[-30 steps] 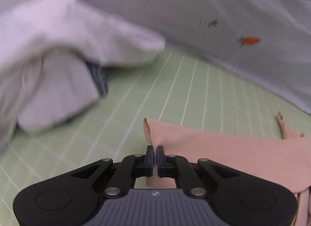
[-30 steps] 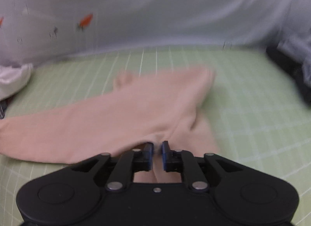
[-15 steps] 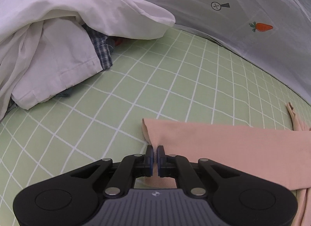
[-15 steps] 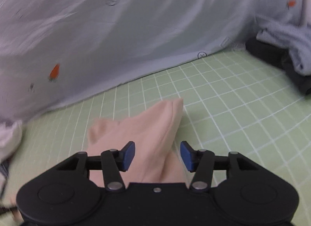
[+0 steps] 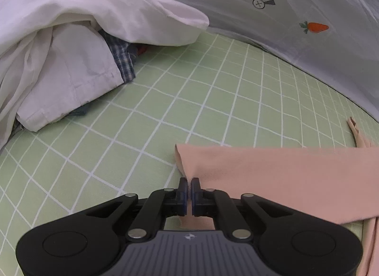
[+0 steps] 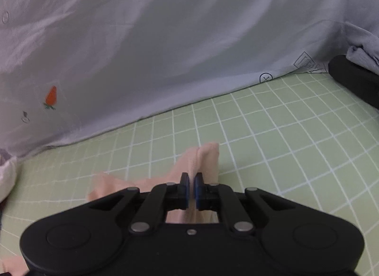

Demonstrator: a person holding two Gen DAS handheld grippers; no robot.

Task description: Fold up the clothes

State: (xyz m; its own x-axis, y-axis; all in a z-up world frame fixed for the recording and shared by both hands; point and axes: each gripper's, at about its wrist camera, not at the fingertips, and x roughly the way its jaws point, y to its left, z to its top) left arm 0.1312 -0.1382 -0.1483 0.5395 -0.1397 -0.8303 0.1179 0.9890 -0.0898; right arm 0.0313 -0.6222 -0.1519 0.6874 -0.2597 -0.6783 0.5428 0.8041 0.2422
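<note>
Now both our grippers are pinched on the peach garment [image 5: 272, 171]: left gripper [image 5: 189, 189] at its near-left edge, right gripper [image 6: 191, 187] on a raised fold. It lies lower right on the green checked sheet [image 5: 213, 100], long axis running left-right. We judge a fold is starting; next, both ends must lift together.

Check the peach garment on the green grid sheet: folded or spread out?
Mostly spread: the peach garment lies flat in one long panel, unfolded. The left gripper and right gripper pinch its edges.
</note>
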